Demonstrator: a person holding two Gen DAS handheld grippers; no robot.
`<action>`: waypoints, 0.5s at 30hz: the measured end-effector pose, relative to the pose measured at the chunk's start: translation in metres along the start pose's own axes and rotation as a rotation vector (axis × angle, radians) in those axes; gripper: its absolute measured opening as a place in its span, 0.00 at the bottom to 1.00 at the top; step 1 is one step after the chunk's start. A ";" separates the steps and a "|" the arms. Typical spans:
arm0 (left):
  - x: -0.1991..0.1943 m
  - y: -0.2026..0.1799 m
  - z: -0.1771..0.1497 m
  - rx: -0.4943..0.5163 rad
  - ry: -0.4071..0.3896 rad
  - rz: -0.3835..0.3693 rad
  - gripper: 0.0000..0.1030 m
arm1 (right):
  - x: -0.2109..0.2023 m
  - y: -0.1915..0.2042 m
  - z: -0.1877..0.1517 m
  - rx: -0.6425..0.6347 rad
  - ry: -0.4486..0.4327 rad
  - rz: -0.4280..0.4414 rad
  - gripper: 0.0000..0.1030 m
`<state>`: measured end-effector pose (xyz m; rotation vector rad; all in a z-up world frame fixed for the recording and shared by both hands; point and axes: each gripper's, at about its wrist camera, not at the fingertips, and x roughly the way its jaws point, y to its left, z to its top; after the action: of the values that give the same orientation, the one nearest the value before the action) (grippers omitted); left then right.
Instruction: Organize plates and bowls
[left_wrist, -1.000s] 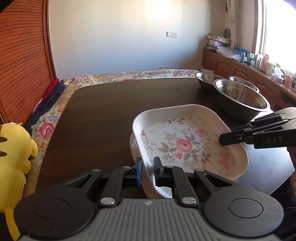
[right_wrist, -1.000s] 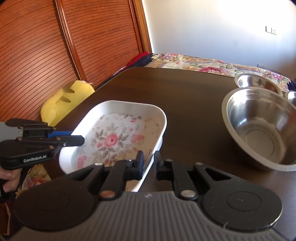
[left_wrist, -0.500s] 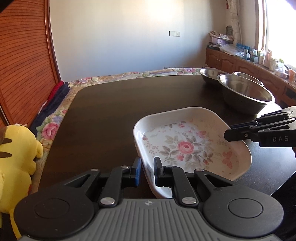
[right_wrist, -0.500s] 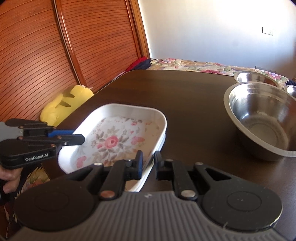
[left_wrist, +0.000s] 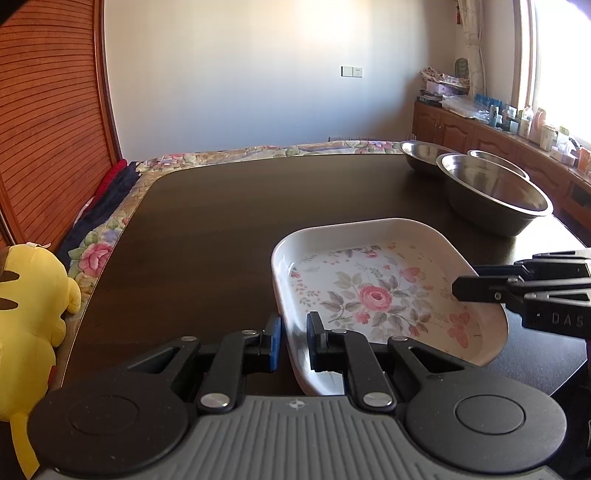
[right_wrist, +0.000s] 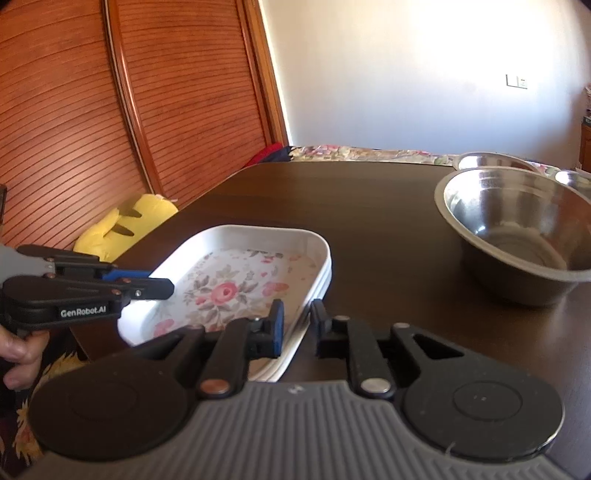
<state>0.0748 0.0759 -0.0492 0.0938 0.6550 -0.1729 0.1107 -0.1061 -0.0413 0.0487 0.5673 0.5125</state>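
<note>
A white rectangular plate with a rose pattern (left_wrist: 373, 295) lies on the dark wooden table (left_wrist: 229, 221); in the right wrist view (right_wrist: 229, 291) it looks stacked on another plate. My left gripper (left_wrist: 293, 341) is shut on its near-left rim. My right gripper (right_wrist: 297, 326) is shut on its opposite rim and shows from the side in the left wrist view (left_wrist: 480, 288). A large steel bowl (left_wrist: 495, 195) stands at the right, with two smaller steel bowls (left_wrist: 424, 153) behind it.
A yellow plush toy (left_wrist: 26, 314) lies off the table's left edge by a floral cloth (left_wrist: 96, 254). A slatted wooden door (right_wrist: 110, 110) is at the left. A cabinet with bottles (left_wrist: 517, 133) runs along the right wall.
Both views have sunk lower and flatter to the table. The plate sits lower, and the second plate's edge seen under it a second ago in the left view is now covered.
</note>
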 end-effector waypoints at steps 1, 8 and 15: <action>0.000 0.000 0.000 -0.003 0.000 -0.002 0.14 | 0.000 0.001 -0.002 -0.002 -0.005 -0.004 0.19; -0.001 0.008 0.002 -0.045 -0.013 0.000 0.18 | 0.000 0.004 -0.006 -0.002 -0.025 -0.010 0.20; -0.005 0.009 0.018 -0.068 -0.062 0.003 0.25 | -0.012 -0.002 -0.004 0.009 -0.075 -0.026 0.20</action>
<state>0.0831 0.0831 -0.0314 0.0236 0.5986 -0.1499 0.1009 -0.1134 -0.0392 0.0685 0.4963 0.4810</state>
